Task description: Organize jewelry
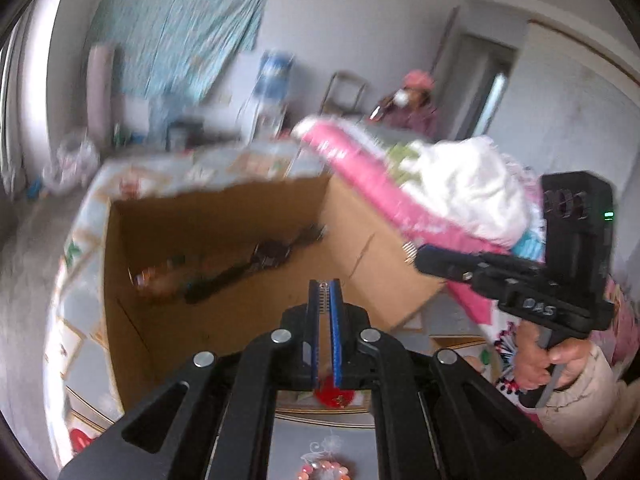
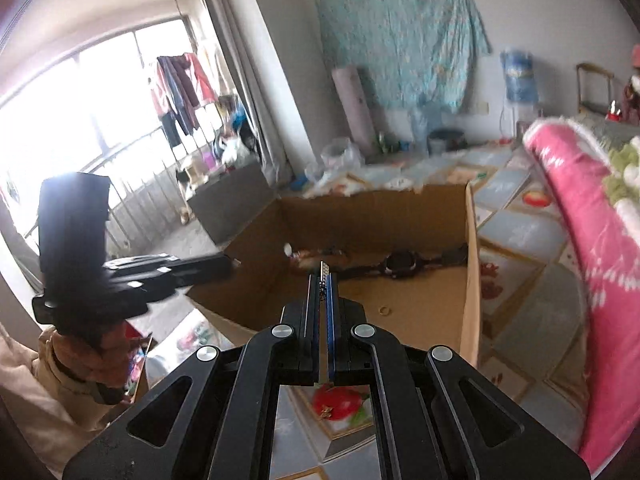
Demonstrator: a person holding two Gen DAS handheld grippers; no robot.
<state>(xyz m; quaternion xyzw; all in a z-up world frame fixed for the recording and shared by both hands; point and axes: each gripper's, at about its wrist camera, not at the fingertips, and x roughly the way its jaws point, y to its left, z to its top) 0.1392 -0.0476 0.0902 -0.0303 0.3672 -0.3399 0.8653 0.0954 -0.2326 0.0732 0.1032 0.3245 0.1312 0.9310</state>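
Pinching a silver chain [image 1: 325, 294], the left gripper [image 1: 325, 286] sits w/ jaws nearly together above the cardboard box [image 1: 132, 320]. Right gripper [image 2: 325, 276] is likewise clamped on a silver chain piece [image 2: 325, 270], jaws almost touching. Whether it's one chain betw. both, can't tell. Inside the box: black wristwatch [image 2: 400, 265], small ring [image 2: 385, 311]. Box rests on a patterned quilt [image 2: 520, 236]; beaded bracelet [image 1: 324, 470] lies on the quilt near the left gripper.

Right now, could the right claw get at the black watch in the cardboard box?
Probably not at once. The way is free: the cardboard box is open-topped, and the black watch lies uncovered. But the right claw is shut on a small silvery chain piece, so it must release that first.
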